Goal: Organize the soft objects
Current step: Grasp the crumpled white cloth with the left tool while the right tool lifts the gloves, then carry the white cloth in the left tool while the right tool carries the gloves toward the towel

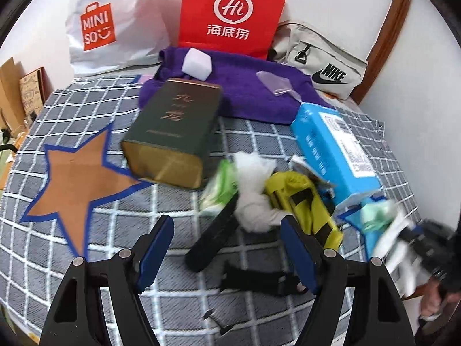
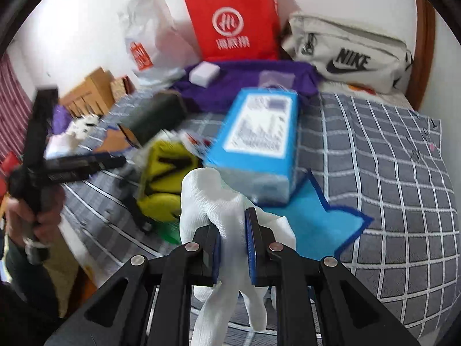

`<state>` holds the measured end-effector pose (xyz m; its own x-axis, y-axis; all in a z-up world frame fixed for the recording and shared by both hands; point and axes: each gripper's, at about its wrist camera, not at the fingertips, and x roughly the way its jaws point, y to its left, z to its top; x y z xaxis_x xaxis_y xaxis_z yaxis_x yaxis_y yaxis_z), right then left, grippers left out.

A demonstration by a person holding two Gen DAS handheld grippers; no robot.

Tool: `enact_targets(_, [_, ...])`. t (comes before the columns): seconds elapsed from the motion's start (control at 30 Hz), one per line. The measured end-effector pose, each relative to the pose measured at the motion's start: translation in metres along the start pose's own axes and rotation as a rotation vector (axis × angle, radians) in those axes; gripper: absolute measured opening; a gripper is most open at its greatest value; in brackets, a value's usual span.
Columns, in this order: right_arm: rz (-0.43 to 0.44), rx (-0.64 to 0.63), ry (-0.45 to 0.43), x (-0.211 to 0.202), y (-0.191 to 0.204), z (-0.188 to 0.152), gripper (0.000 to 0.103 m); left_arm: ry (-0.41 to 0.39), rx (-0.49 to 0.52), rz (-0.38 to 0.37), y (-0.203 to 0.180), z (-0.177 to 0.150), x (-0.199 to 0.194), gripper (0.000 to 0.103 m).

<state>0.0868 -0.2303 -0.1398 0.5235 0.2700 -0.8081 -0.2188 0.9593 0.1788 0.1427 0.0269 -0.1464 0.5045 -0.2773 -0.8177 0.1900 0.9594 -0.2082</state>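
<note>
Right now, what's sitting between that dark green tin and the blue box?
In the left wrist view, between the green tin and blue box lie a green packet, crumpled white cloth and a yellow pouch.

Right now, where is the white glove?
In the right wrist view, the white glove hangs pinched in the right gripper, just before the blue box.

A white wall (image 1: 345, 0) and brown wooden headboard (image 1: 389, 28) back a grey checked bedspread (image 1: 86, 259).
</note>
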Motion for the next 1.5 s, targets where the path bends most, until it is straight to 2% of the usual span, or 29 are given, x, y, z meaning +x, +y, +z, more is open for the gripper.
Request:
enact_targets(0.03, [-0.004,-0.003,0.007,0.004,-0.001,-0.003,0.016,0.001,-0.003,-0.009,-0.002,0.001,0.003,0.075])
enact_targets(0.1, [-0.01,-0.007,0.025,0.015,-0.004,-0.009,0.02,-0.001,-0.001,-0.024,-0.006,0.003,0.009,0.068])
enact_targets(0.23, [-0.03,-0.046,0.021,0.024,-0.005,-0.014,0.023,0.023,0.02,-0.007,-0.01,0.003,0.023,0.056])
enact_targets(0.3, [-0.043,-0.048,0.003,0.021,-0.008,-0.014,0.042,0.023,0.011,-0.021,-0.01,0.003,0.028,0.052])
enact_targets(0.37, [-0.066,-0.037,-0.021,0.017,-0.012,-0.014,0.058,0.025,0.018,-0.017,-0.012,0.005,0.032,0.036])
enact_targets(0.47, [-0.062,0.0,-0.05,0.013,-0.019,-0.015,0.069,0.021,0.044,-0.018,-0.014,0.005,0.033,0.024])
enact_targets(0.63, [-0.032,0.038,-0.017,0.029,-0.022,-0.018,0.07,0.01,0.074,0.035,-0.015,0.005,0.028,0.024])
enact_targets(0.77, [-0.037,0.035,-0.017,0.037,-0.018,-0.02,0.07,0.039,0.076,0.045,-0.017,0.007,0.037,0.029])
enact_targets(0.83, [-0.047,0.044,-0.021,0.039,-0.018,-0.021,0.068,0.023,0.089,0.053,-0.019,0.006,0.038,0.028])
enact_targets(0.87, [-0.056,0.052,-0.024,0.039,-0.019,-0.021,0.061,0.014,0.105,0.057,-0.019,0.005,0.037,0.023])
enact_targets(0.9, [-0.075,0.058,-0.025,0.038,-0.02,-0.021,0.047,0.009,0.106,0.049,-0.019,0.005,0.036,0.022])
enact_targets(0.97, [-0.078,0.072,-0.025,0.037,-0.024,-0.021,0.033,-0.008,0.092,0.031,-0.016,0.005,0.03,0.021])
enact_targets(1.03, [-0.053,0.093,-0.022,0.034,-0.028,-0.021,0.027,-0.021,0.085,0.027,-0.014,0.004,0.023,0.021])
enact_targets(1.07, [-0.048,0.099,-0.019,0.033,-0.029,-0.021,0.018,-0.024,0.086,0.027,-0.013,0.003,0.02,0.021])
enact_targets(1.3, [-0.028,0.137,-0.03,0.023,-0.031,-0.017,0.011,-0.049,0.075,0.031,-0.009,-0.004,-0.002,0.021])
enact_targets(1.5, [-0.013,0.154,-0.055,0.009,-0.024,-0.006,0.011,-0.072,0.028,0.037,0.001,-0.005,-0.018,0.021])
